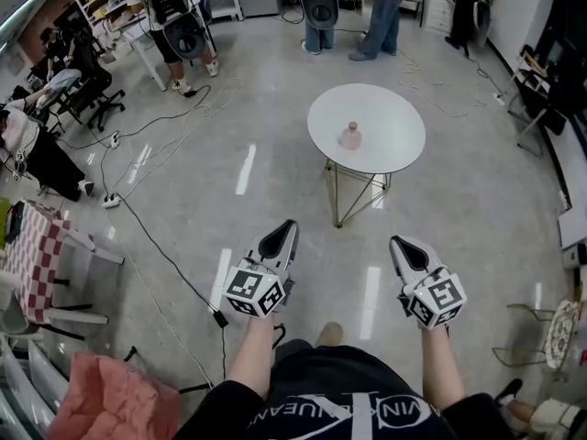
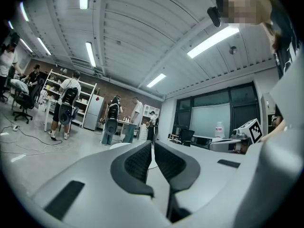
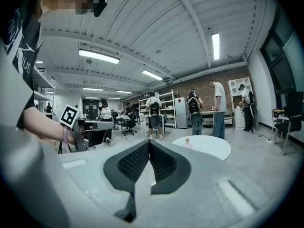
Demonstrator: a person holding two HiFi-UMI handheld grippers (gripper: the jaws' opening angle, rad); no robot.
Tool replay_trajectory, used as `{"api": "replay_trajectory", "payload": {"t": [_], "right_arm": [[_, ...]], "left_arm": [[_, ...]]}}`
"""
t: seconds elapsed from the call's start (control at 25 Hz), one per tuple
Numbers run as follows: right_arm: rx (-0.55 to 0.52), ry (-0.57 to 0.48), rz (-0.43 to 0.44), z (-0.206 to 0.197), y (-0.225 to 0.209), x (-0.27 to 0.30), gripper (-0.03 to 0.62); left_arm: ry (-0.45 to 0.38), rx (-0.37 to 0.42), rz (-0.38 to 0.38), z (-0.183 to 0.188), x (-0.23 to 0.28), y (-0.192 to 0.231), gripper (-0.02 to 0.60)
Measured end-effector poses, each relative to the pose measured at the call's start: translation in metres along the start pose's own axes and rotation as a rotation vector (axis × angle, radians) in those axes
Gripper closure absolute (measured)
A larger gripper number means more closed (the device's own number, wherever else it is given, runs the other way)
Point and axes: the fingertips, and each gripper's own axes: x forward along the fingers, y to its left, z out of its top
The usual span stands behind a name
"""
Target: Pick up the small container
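Small container: pinkish little bottle with a narrow neck, upright on the round white table, left of centre on the top, nothing else on that table. It's well ahead of the person, open grey floor between them and the table's thin metal legs. Neither tool is near it. Left hand-held gripper is held out in front at the left, jaws fully together, tips touching, nothing between them. Right hand-held gripper is the same: closed right down, empty, aimed roughly at the table; its own view puts the container just right of the jaw tips but far off. The left gripper view shows only a sliver of the table's edge past the jaws, container not visible there. Progress, my read: zero on the pick itself, this is approach only. Left to do: close the gap to the table, open one set of jaws, bring them round the bottle body, squeeze, lift clear. Can't tell which side will take it; it sits between the two lines of aim. Bottle looks light and narrow, so likely easy to tip if a jaw clips it on the way in. Surroundings: cables trailing over the floor at left, a checked cloth on a stand at far left, people with backpacks standing at the back by the shelving.
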Motion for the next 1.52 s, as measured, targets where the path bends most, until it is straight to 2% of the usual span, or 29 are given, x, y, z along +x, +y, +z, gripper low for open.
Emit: {"api": "replay_trajectory", "payload": {"t": [0.48, 1.04, 1.52], "right_arm": [[0.030, 0.005, 0.027, 0.002, -0.028, 0.010, 0.588], [0.046, 0.037, 0.003, 0.001, -0.075, 0.070, 0.588], [0.058, 0.062, -0.015, 0.001, -0.113, 0.145, 0.588]], "left_arm": [[0.020, -0.008, -0.013, -0.003, 0.040, -0.005, 0.560], [0.043, -0.033, -0.077, -0.013, 0.118, 0.032, 0.560], [0.061, -0.046, -0.123, -0.010, 0.189, 0.087, 0.560]]}}
